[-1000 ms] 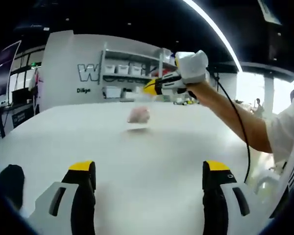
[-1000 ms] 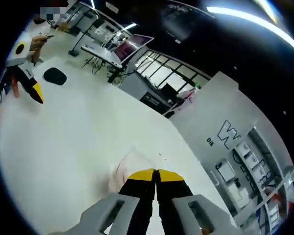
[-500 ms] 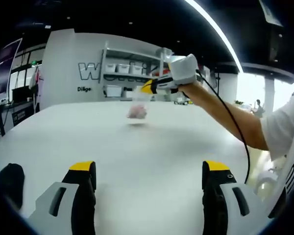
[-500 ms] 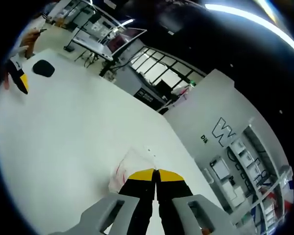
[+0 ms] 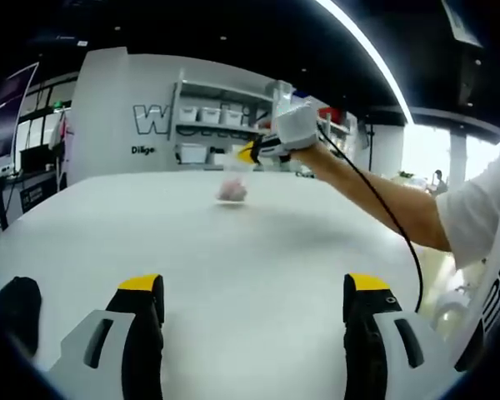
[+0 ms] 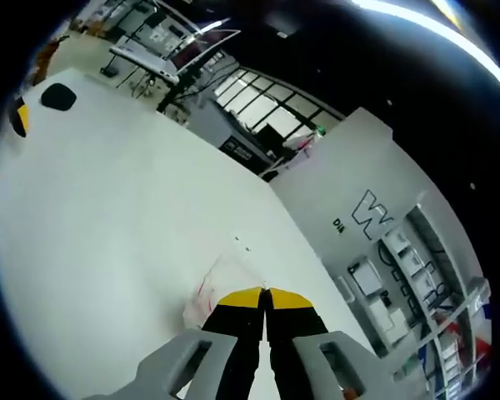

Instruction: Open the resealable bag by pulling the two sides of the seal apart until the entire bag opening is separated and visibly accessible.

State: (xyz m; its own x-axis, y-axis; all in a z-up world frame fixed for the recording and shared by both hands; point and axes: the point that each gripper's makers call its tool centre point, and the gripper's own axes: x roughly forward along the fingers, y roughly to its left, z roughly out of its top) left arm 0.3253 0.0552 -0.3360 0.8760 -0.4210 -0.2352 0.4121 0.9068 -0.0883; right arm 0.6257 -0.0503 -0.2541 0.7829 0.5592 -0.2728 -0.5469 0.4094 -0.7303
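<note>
Clear bag [image 6: 219,290] hangs lengthwise from the right gripper's [image 6: 265,298] clamped jaws; left gripper [image 5: 254,296] jaws apart

Your right gripper [image 6: 265,293] sits bottom centre, the resealable bag [image 6: 219,287] hanging just left of its tips over the table [image 6: 108,217]. Left gripper view: bag centre, shelving unit [image 5: 212,133] behind.

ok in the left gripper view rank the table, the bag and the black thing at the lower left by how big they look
1. white table, by far the largest.
2. black object.
3. resealable bag, held up by the right gripper.
The black object lies nearer the camera, so 2 and 3 are unsure.
</note>
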